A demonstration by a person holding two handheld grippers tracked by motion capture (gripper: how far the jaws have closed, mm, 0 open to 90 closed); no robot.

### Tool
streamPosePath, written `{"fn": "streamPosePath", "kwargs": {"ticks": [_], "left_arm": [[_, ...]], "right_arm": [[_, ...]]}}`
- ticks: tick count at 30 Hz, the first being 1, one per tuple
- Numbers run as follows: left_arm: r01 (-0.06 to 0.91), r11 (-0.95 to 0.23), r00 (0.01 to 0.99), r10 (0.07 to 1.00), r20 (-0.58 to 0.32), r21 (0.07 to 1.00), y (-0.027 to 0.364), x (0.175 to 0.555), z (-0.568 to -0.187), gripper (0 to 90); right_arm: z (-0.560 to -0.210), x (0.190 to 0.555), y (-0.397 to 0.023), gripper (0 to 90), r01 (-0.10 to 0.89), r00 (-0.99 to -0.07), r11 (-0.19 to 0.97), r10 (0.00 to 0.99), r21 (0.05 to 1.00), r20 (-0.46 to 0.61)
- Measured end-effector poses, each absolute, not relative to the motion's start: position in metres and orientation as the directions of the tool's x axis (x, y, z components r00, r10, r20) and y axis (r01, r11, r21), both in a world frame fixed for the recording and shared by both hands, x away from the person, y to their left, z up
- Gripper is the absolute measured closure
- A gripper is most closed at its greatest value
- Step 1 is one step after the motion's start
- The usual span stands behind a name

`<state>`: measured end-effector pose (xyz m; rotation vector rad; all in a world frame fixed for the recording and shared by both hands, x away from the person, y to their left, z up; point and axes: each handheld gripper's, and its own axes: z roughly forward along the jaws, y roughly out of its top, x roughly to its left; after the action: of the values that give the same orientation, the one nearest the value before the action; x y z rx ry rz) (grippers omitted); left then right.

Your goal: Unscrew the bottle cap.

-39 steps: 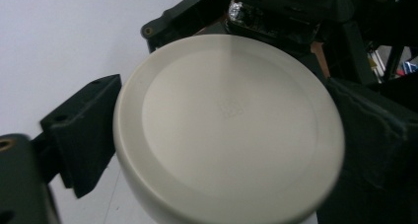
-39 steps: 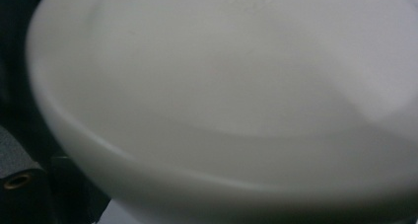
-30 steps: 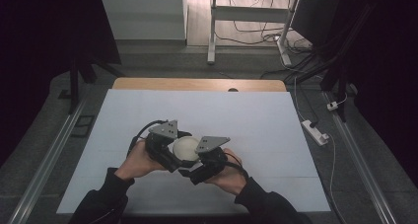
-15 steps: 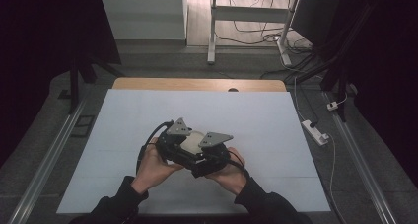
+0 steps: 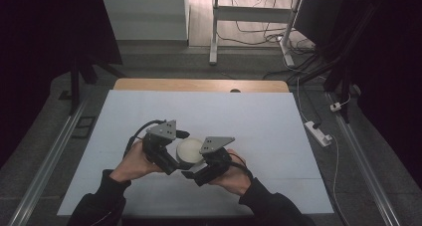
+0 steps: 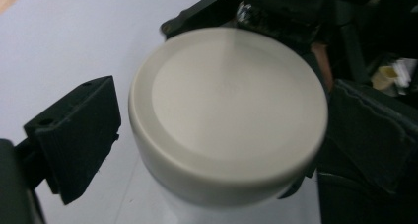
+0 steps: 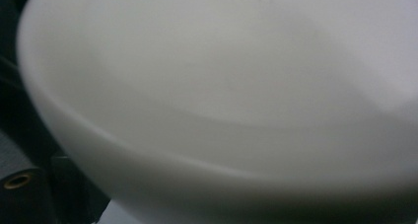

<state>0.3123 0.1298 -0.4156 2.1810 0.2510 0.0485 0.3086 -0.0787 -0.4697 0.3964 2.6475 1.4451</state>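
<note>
The person's left hand (image 5: 133, 162) holds the left gripper (image 5: 171, 154) just left of a round, cream-white plastic lid-topped jar (image 5: 189, 152); in the left gripper view its jaws stand apart around that jar (image 6: 229, 110), one black jaw clear of the jar's side, the other close against it, so the gripper is open; the jar sits between both tools on the pale blue table sheet (image 5: 259, 121); on its right comes the right gripper (image 5: 199, 169), held by the right hand (image 5: 231, 177); its view shows the jar (image 7: 222, 100) blurred and very near, and whether it clamps I cannot tell.
</note>
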Motion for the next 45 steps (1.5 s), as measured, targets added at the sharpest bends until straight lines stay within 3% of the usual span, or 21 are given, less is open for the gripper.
{"fn": "streamPosePath", "kwargs": {"ticks": [4, 8, 26, 45], "left_arm": [[0.121, -0.581, 0.99, 0.131, -0.054, 0.805, 0.128, 0.31, -0.418, 6.1], [0.104, -0.594, 0.991, 0.133, -0.03, 0.798, 0.126, 0.309, -0.419, 7.1], [0.317, -0.55, 0.884, 0.466, -0.031, 0.773, 0.103, 0.31, -0.422, 7.8], [0.361, -0.483, 0.865, 0.492, -0.094, 0.798, 0.111, 0.314, -0.416, 7.9]], "right_arm": [[-0.469, 0.303, -0.075, 6.5, 0.146, -0.973, 0.528, 0.228, 0.836, 0.026], [-0.47, 0.302, -0.074, 6.5, 0.136, -0.976, 0.535, 0.219, 0.834, 0.019], [-0.475, 0.315, -0.076, 6.6, 0.247, -0.902, 0.517, 0.432, 0.82, -0.001], [-0.478, 0.317, -0.077, 6.6, 0.248, -0.898, 0.515, 0.441, 0.82, -0.005]]}}
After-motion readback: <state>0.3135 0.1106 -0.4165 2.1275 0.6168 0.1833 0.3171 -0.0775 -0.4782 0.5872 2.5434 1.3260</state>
